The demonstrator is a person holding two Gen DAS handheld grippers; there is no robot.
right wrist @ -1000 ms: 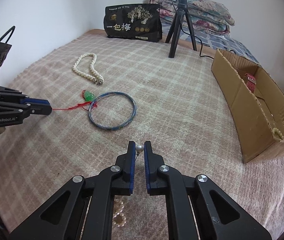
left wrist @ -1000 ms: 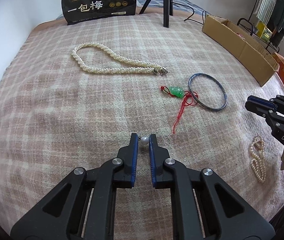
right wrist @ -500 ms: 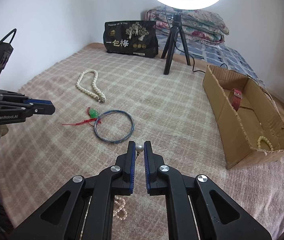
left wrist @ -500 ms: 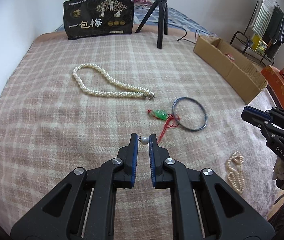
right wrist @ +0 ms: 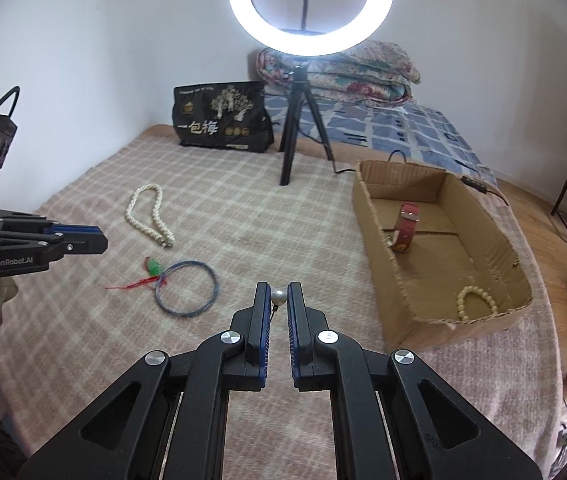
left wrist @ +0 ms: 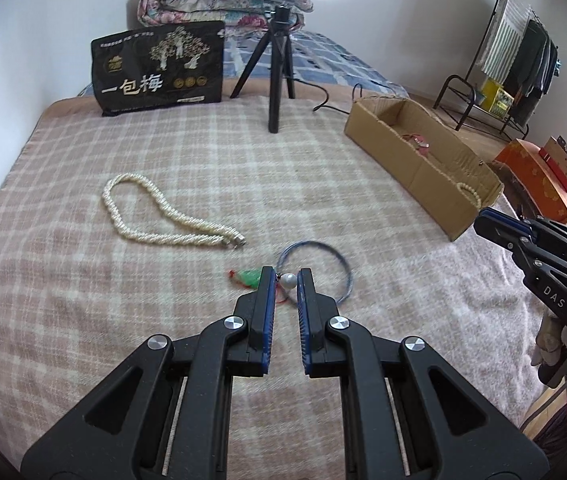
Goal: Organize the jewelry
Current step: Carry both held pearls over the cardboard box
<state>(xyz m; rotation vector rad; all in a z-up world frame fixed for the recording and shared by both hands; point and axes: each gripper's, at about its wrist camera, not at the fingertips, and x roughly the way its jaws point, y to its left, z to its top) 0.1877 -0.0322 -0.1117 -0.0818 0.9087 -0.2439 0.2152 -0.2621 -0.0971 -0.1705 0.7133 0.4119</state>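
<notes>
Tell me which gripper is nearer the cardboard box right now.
Right. The right gripper hangs beside the cardboard box, near its open end; the left gripper is farther away, beyond the blue bangle.

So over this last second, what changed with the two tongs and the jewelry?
Both tongs lifted and tilted up: the views now take in the ring light and the whole cardboard box. The left tongs and right tongs each kept their pearl earring clamped; nothing grasped or released. The pearl necklace, green pendant and blue bangle stayed on the blanket.
</notes>
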